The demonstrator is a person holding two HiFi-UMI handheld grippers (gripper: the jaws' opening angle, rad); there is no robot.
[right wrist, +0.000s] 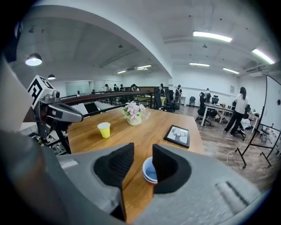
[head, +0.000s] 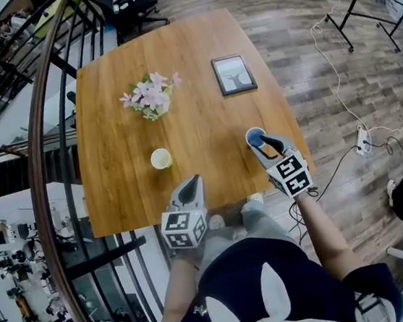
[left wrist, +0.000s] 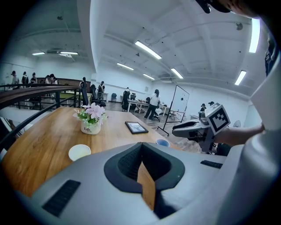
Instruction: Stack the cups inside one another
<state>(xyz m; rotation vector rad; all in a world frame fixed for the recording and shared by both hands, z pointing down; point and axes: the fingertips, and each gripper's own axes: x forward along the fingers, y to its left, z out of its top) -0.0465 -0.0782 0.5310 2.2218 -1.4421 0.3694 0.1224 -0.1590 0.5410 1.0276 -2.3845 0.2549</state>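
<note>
- left gripper (left wrist: 141, 146): jaws pressed together, nothing between them;
- right gripper (right wrist: 143, 147): jaws partly spread, pinching nothing;
- blue cup (right wrist: 148, 171) on the table (right wrist: 145, 125) shows through their gap

Wood-plank floor (head: 305, 56), curved railing (head: 34, 162), office chairs (head: 140, 4), ceiling strip lights (left wrist: 148, 49), whiteboard (left wrist: 181, 102).

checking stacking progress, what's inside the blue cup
The visible left part of the blue cup shows only bare blue interior, no cup nested. One jaw of the right gripper covers the rest. The yellow cup stands apart on the table.
</note>
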